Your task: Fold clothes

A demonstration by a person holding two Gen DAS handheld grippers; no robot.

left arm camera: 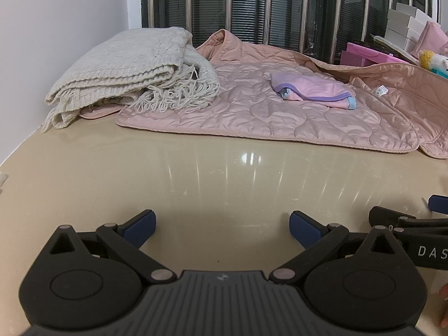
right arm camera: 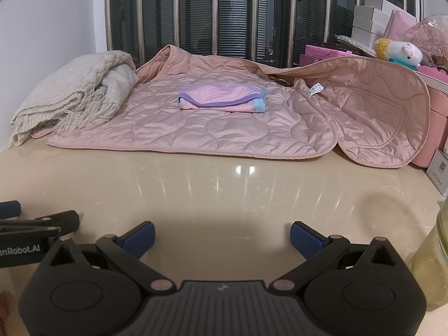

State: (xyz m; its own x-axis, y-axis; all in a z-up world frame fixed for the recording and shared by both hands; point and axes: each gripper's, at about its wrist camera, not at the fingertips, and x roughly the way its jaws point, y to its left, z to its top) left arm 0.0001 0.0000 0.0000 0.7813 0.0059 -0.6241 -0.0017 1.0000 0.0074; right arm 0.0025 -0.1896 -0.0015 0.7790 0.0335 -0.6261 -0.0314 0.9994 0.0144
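A glossy beige stone counter (right arm camera: 224,196) carries a puffy pink quilted jacket (right arm camera: 224,123) spread flat, a small folded pink cloth (right arm camera: 221,98) with purple trim lying on it – a fringed cream knit blanket (left arm camera: 126,70) folded at its left – while the left gripper (left arm camera: 222,224) and right gripper (right arm camera: 222,235) hover over bare counter, jaws wide and empty.

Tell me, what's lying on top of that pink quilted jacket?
A small folded pink cloth with purple trim sits on the jacket; the cream knitted blanket overlaps its left edge, hiding that part.

A glossy beige countertop (right arm camera: 224,196) carries a pink quilted jacket (right arm camera: 238,128) and folded cream knit blanket (right arm camera: 64,95).
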